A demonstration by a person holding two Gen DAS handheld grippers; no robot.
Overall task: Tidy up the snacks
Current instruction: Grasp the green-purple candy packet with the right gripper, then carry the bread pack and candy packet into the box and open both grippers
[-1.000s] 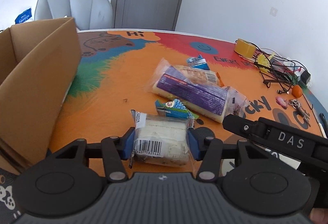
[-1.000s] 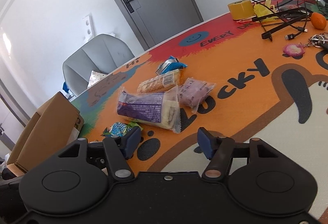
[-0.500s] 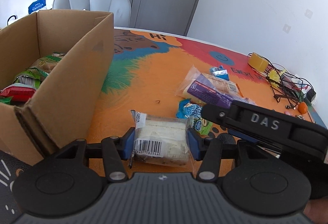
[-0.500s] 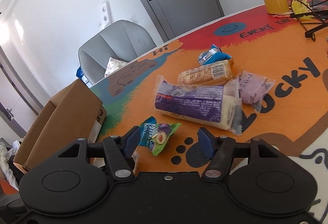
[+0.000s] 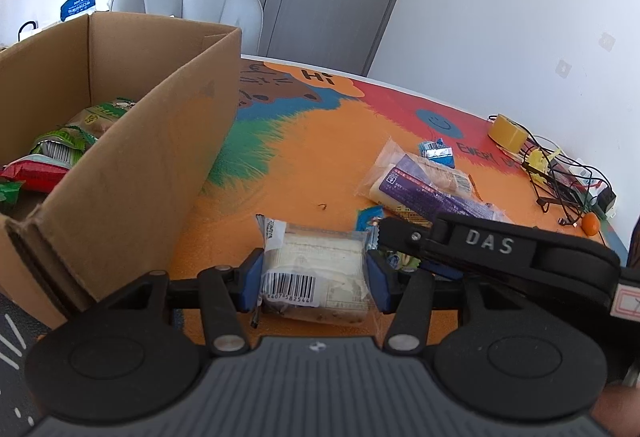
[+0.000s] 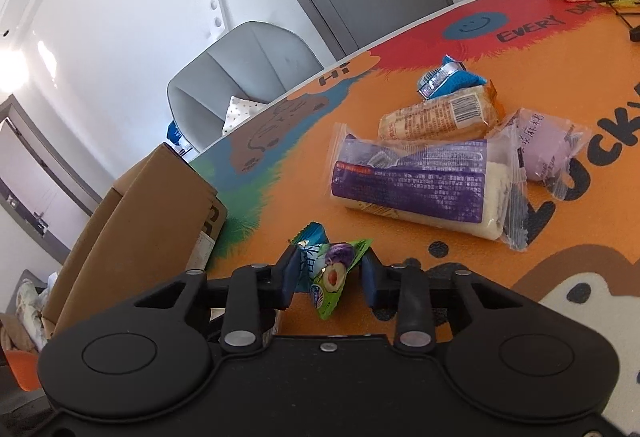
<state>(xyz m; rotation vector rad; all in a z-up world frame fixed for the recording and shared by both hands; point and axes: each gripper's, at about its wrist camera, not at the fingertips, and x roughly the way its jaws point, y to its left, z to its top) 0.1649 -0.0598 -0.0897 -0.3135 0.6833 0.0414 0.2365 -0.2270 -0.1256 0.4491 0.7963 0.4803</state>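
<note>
Left wrist view: my left gripper point(image 5: 314, 283) is clamped on a white wrapped cake point(image 5: 316, 275), both pads pressing its sides, held above the orange table point(image 5: 304, 153). The cardboard box point(image 5: 132, 141) sits at 10 o'clock, snacks inside.

Right wrist view: my right gripper point(image 6: 329, 279) is closing its jaws around a green plum candy packet point(image 6: 334, 273) lying on the table; I cannot tell if both pads touch yet. A purple wrapped snack point(image 6: 416, 185) lies at 1 o'clock.
</note>
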